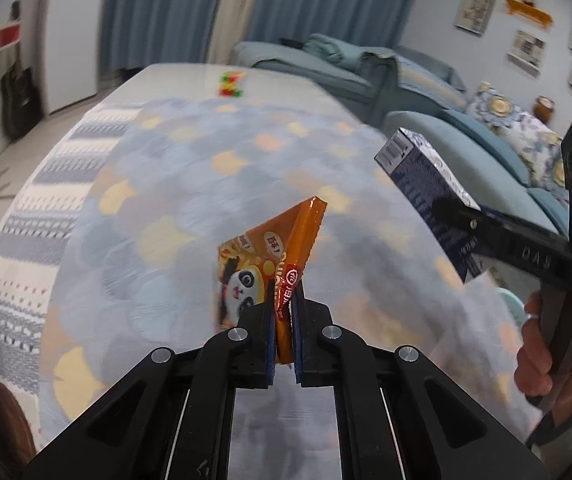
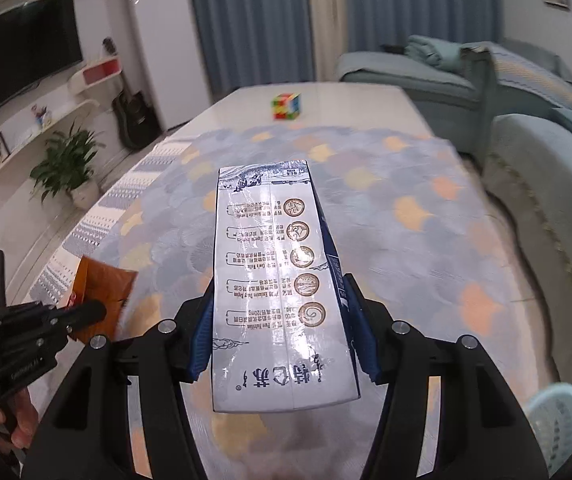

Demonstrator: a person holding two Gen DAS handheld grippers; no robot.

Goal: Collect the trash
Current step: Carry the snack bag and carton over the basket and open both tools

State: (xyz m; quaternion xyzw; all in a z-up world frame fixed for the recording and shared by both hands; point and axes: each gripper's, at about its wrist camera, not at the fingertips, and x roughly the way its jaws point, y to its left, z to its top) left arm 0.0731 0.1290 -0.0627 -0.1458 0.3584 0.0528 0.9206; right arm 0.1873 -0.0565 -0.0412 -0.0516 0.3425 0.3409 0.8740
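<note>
My left gripper is shut on an orange snack wrapper with a panda print and holds it above the table. The wrapper also shows in the right wrist view, pinched by the left gripper. My right gripper is shut on a white and blue milk carton, held lengthwise between the blue pads above the table. In the left wrist view the carton is at the right, clamped by the right gripper.
The table carries a blue-grey cloth with yellow and orange patches. A Rubik's cube sits at the far end. A pale blue basket stands low at the right. Sofas are to the right, a plant to the left.
</note>
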